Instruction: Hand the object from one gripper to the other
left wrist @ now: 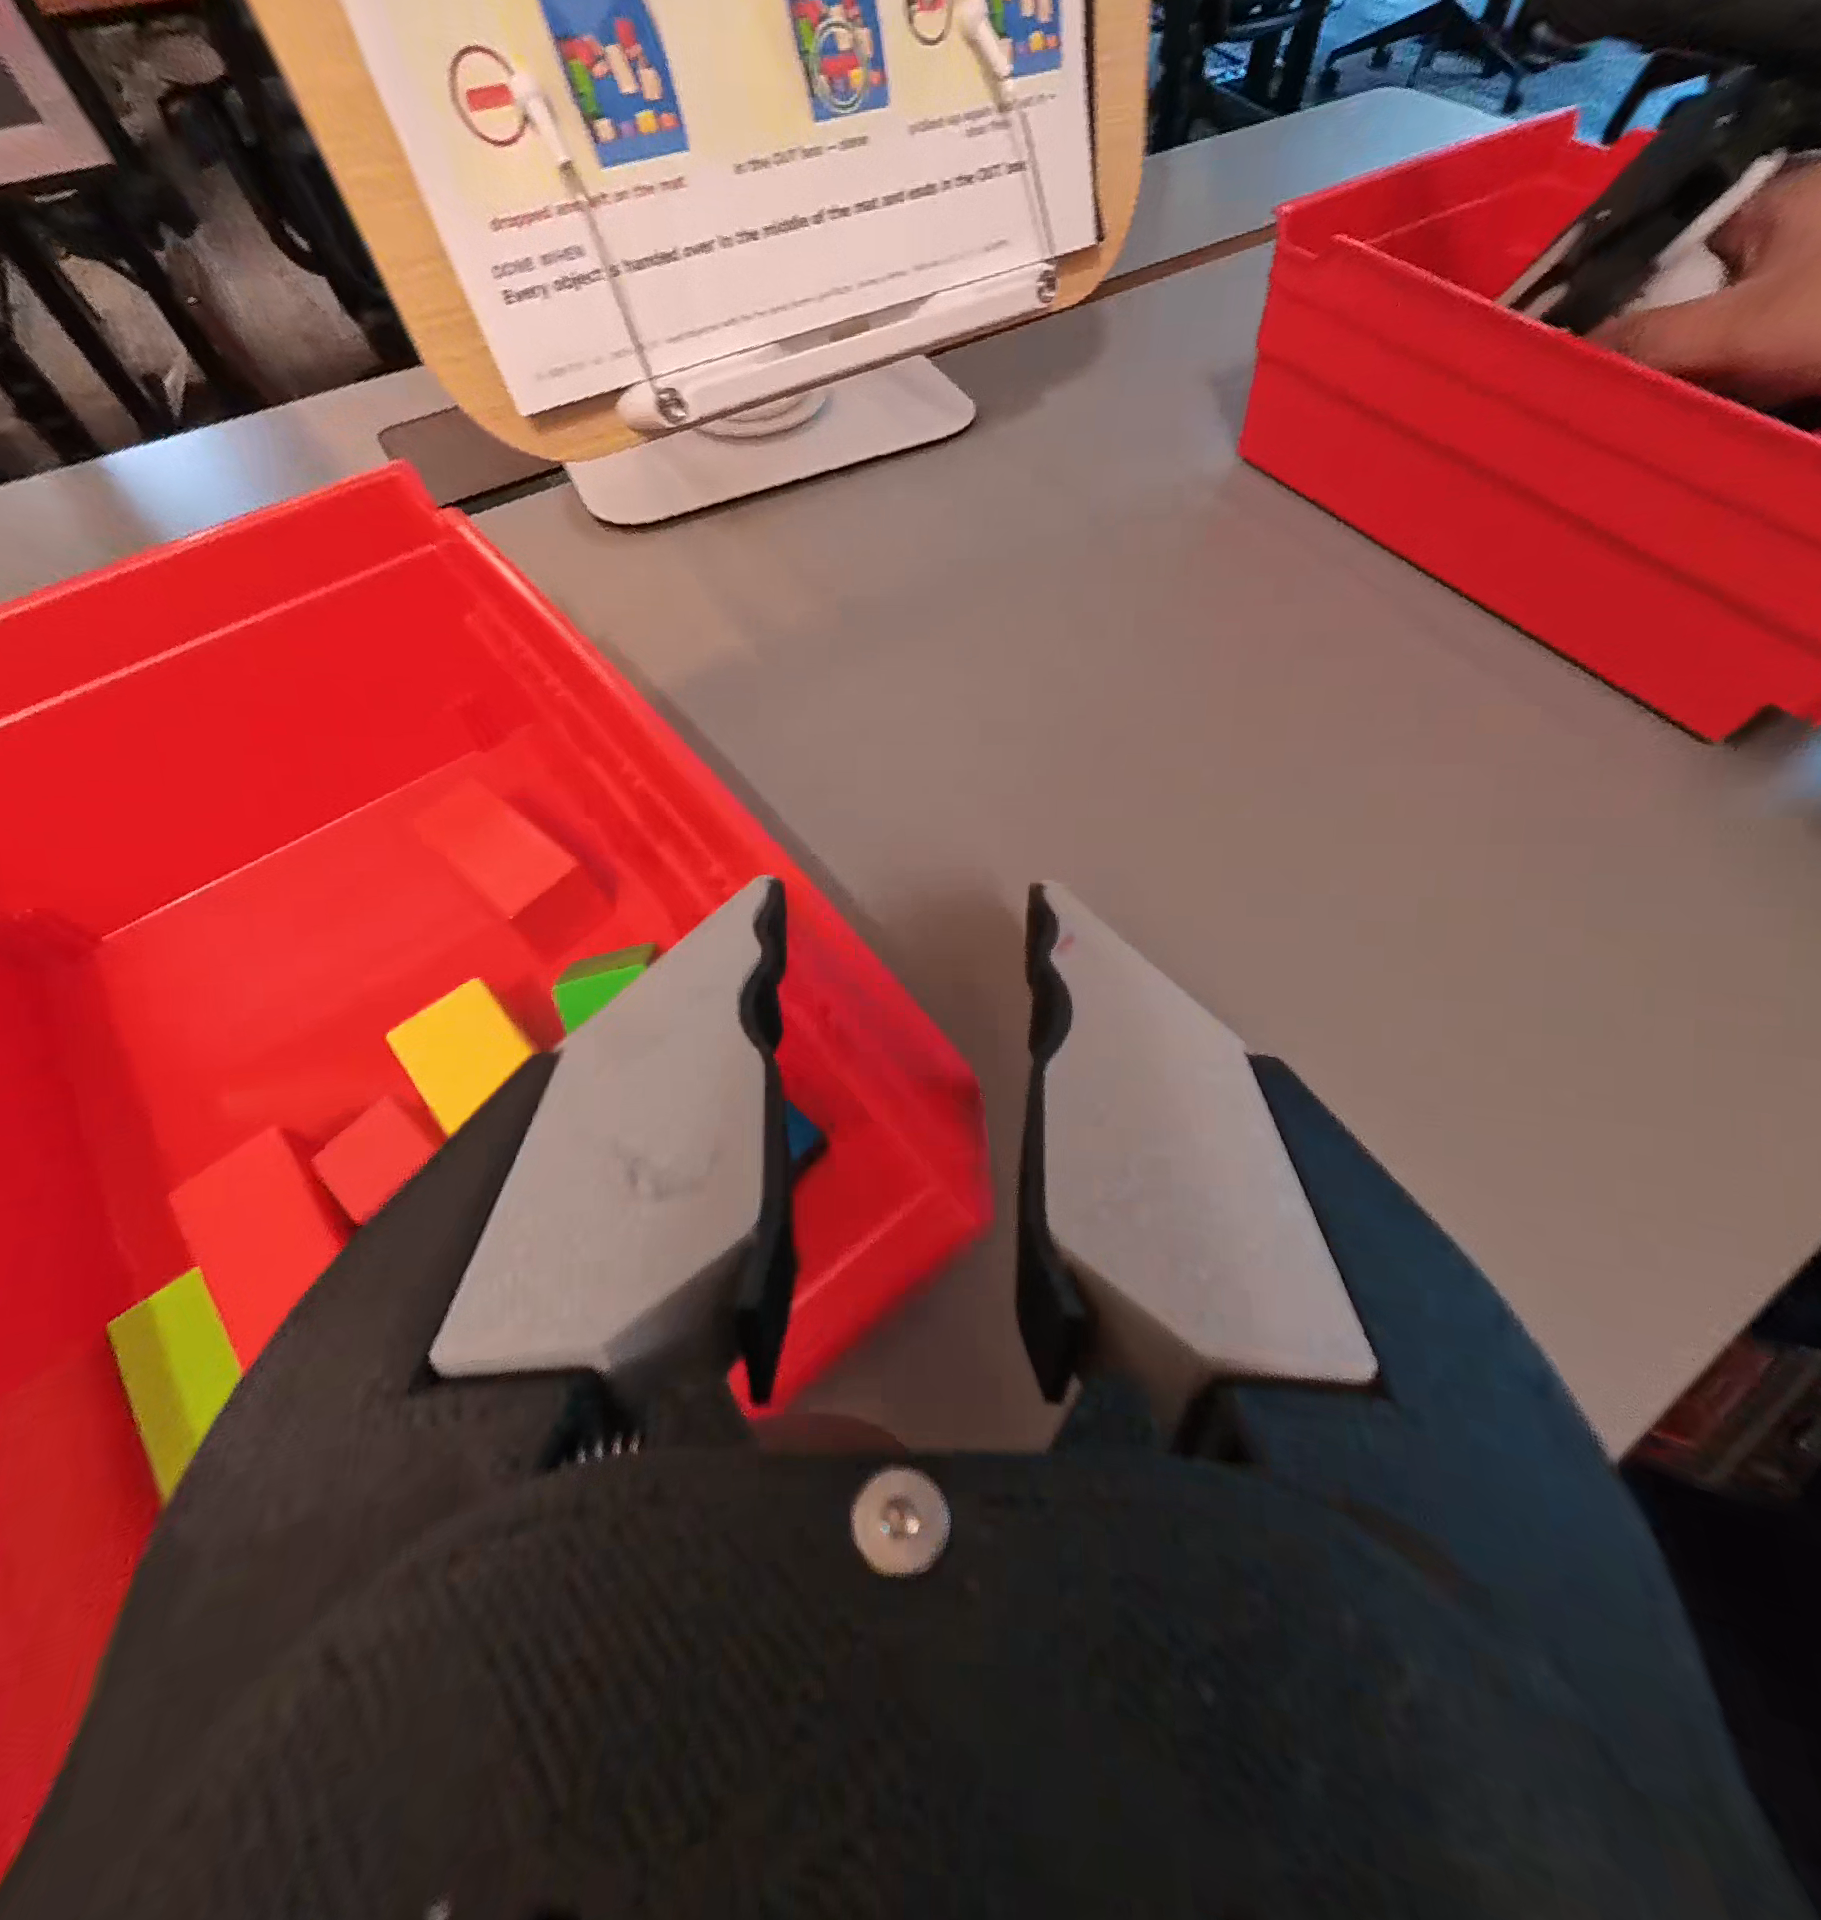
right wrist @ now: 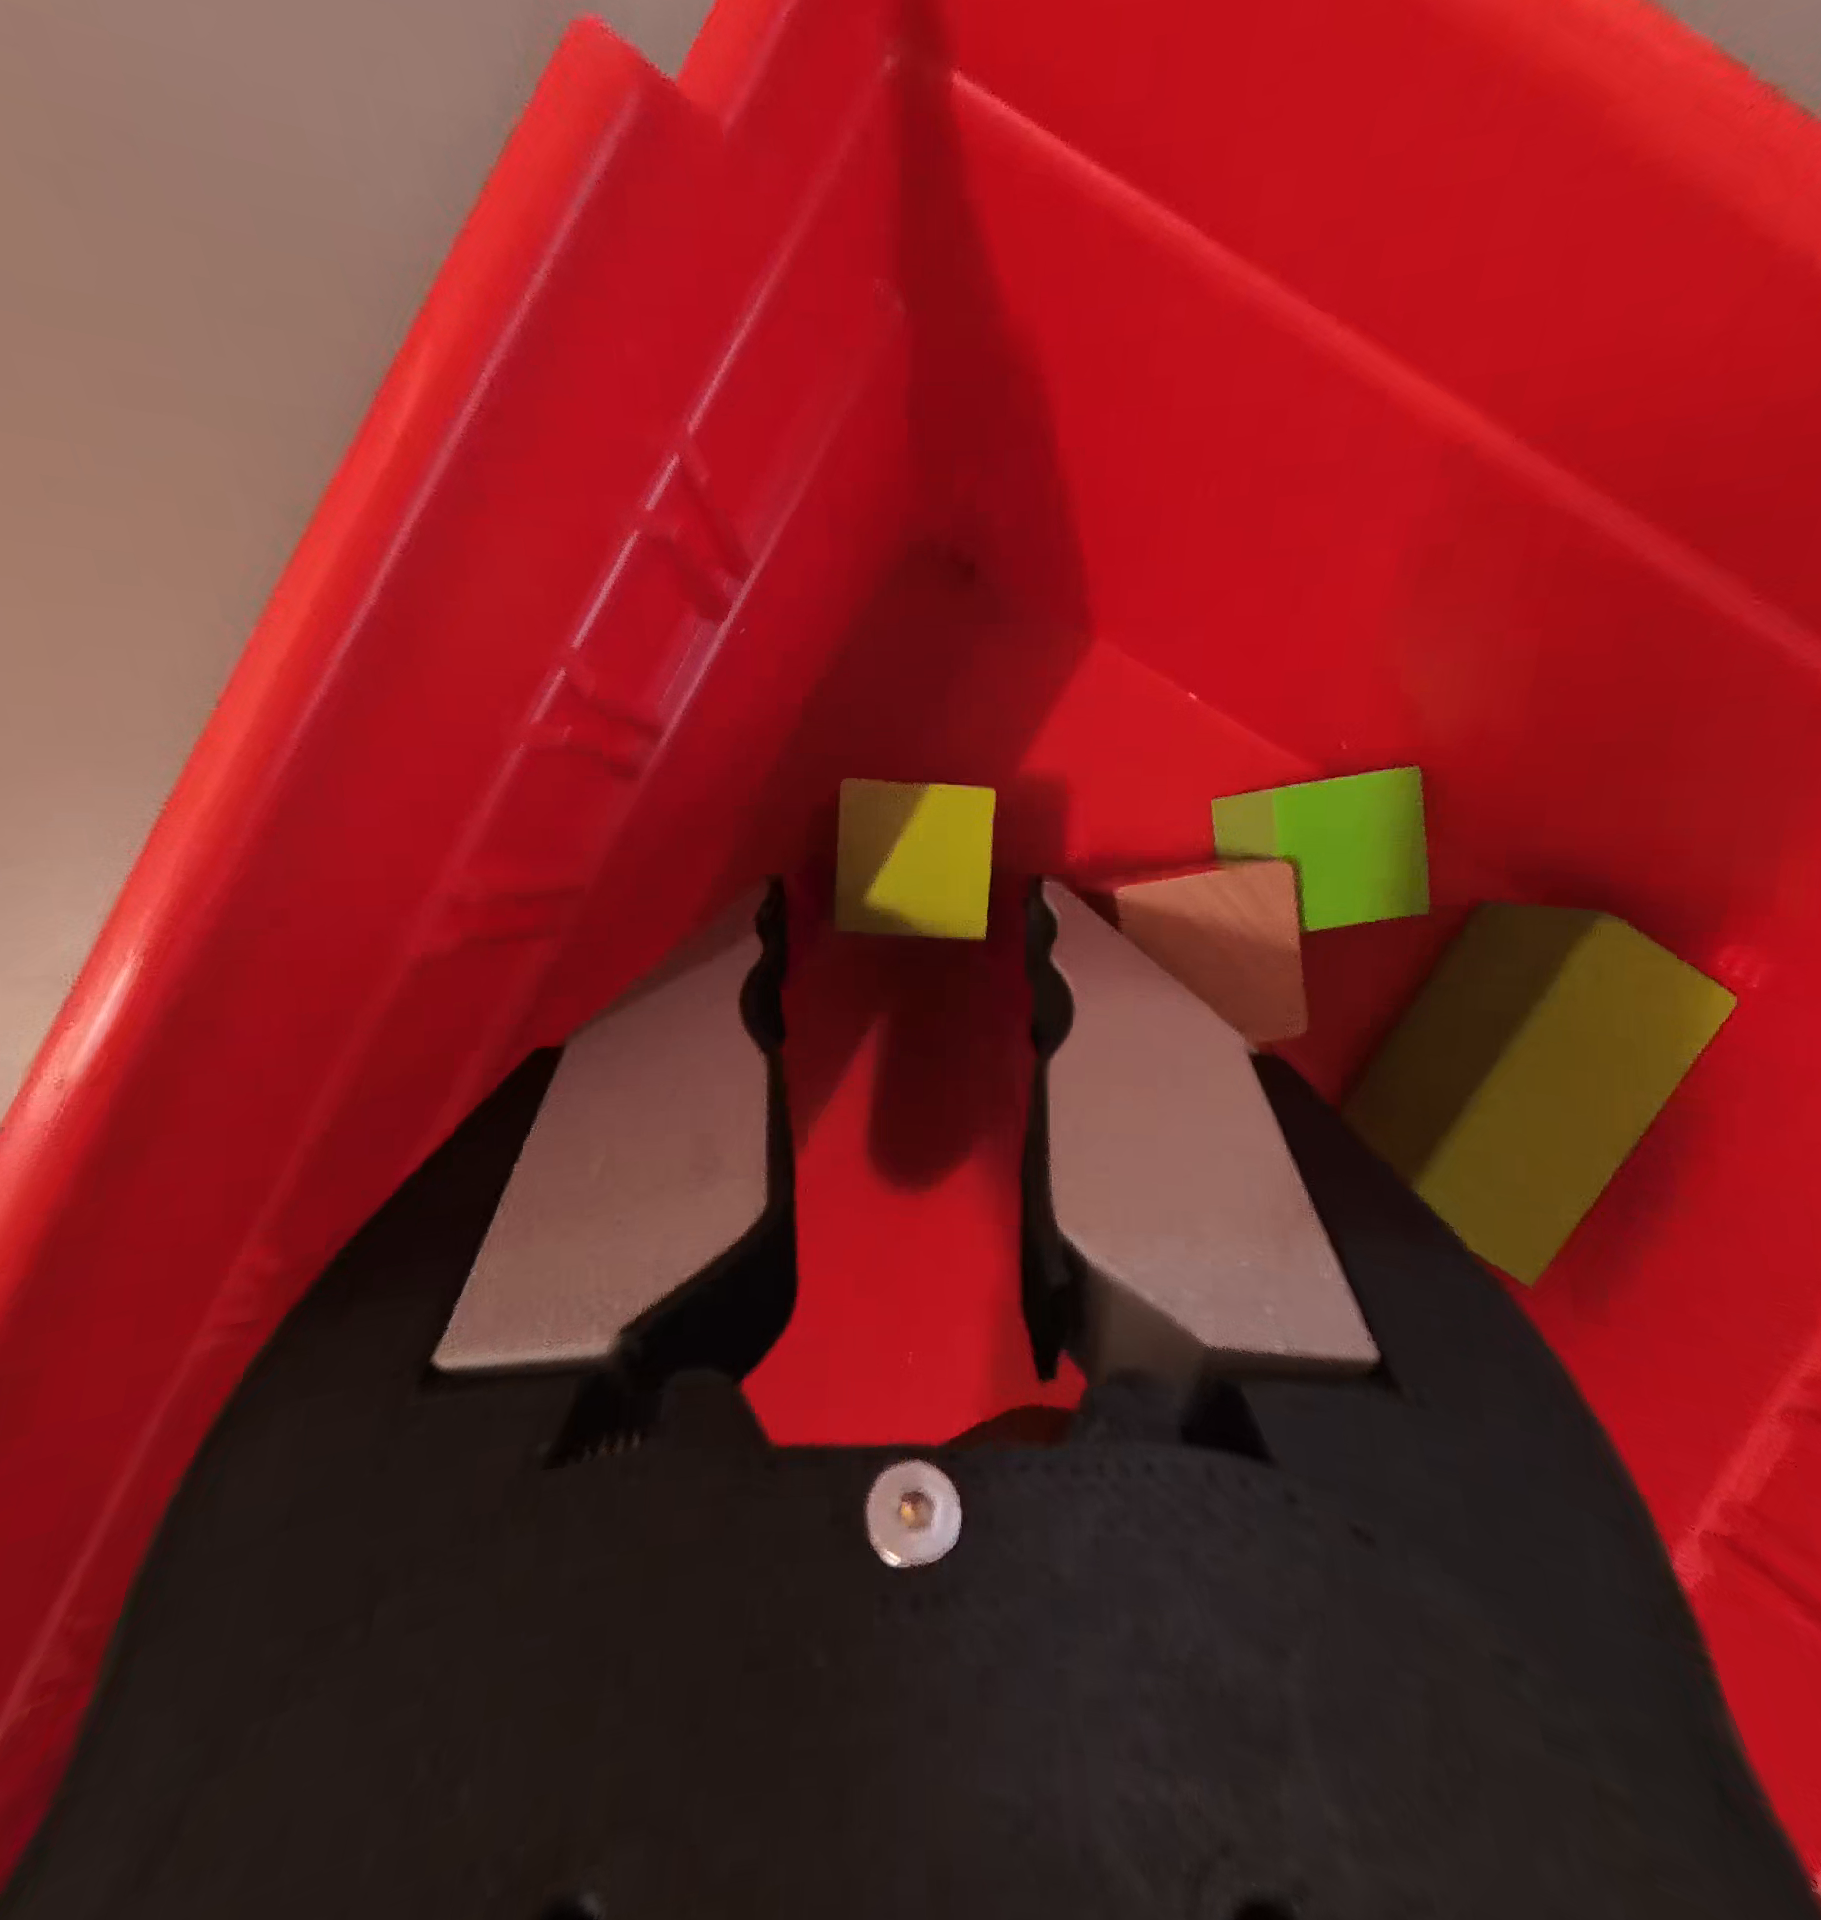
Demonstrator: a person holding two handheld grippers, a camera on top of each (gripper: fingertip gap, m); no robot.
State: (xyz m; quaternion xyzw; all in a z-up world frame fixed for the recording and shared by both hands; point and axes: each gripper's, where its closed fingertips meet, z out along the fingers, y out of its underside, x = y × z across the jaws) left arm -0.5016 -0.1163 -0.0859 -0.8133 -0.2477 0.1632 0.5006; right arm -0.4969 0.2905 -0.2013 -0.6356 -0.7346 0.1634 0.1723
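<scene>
My grey table [left wrist: 1145,727] carries a white stand [left wrist: 781,447] with a sheet board at its far side. Nearer than the stand, to its left, sits a red bin [left wrist: 885,1143]; right of the stand, a second red bin [left wrist: 1508,499].

In the left wrist view the near red bin [left wrist: 532,665] runs off the left edge, and the left gripper's fingers [left wrist: 667,1122] cover much of its contents: a green block [left wrist: 594,987] and a blue block [left wrist: 804,1138] show only as slivers. The far red bin [left wrist: 1508,457] is cut by the right edge, where a hand [left wrist: 1779,301] and a dark tool are blurred. In the right wrist view a wooden block [right wrist: 1228,935] is partly hidden behind one finger [right wrist: 1145,1091]
</scene>
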